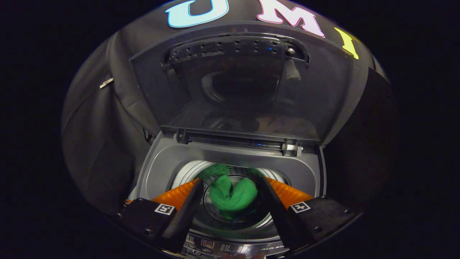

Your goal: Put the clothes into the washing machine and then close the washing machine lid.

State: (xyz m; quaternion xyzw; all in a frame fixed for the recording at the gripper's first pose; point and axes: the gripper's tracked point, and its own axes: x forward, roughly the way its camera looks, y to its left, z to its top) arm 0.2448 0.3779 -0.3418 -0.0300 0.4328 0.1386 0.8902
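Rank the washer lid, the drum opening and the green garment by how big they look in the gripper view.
1. Raised washer lid, by far.
2. Drum opening.
3. Green garment, lying in the drum between the open tongs.

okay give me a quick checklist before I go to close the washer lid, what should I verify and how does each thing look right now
1. Green cloth garment down inside the shiny metal drum: ok.
2. No cloth draped over the grey plastic rim of the tub opening: ok on the parts in sight; near rim cannot tell.
3. Gripper fingers open and holding nothing: ok.
4. Dark translucent hinged lid closed: not ok, it stands upright and open.
5. Path between fingers and lid clear: ok.
6. More clothes left outside the machine: cannot tell.
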